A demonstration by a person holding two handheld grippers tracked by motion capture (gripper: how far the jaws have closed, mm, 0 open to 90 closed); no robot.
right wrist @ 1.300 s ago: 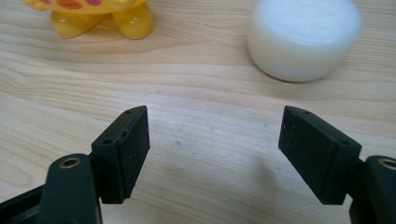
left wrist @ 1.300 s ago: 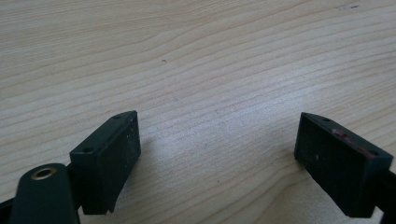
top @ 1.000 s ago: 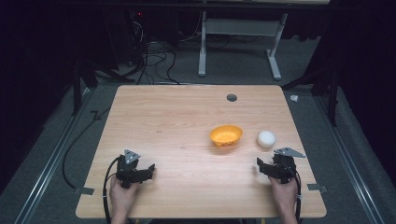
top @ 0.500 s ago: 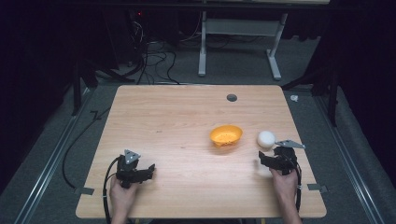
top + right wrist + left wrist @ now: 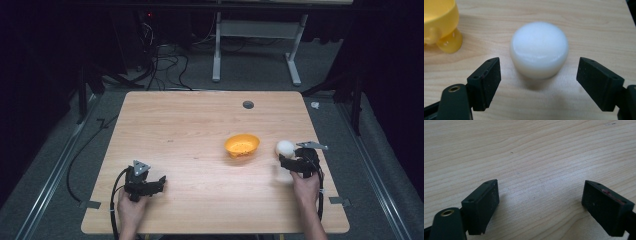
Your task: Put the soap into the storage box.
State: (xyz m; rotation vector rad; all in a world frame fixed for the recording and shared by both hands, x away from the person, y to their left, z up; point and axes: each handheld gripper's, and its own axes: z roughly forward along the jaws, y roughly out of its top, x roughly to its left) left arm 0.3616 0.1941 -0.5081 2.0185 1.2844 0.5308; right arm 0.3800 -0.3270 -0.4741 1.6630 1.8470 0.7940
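Right hand-held gripper: held low over the table, jaws spread wide apart, nothing between the pads. In the right gripper view the two black jaws flank an open gap that faces the white object.

White rounded object: a smooth, squat, dome-topped piece resting on the table just ahead of the right hand-held gripper, centred on the gap between its jaws and not touching either one. In the high view it lies immediately beyond the jaw tips.

Yellow bowl: upright on the table, ahead and to the left of the right hand-held gripper, near the white object but apart from it. The right gripper view shows part of its wall and one rounded foot at the upper left corner.

Left hand-held gripper: held by the person's left hand low over the table, well apart from bowl and white object. Jaws wide apart; the left gripper view shows bare wood grain between and ahead of them.

Table: pale wood, with a small dark round hole far ahead of both hand-held grippers.
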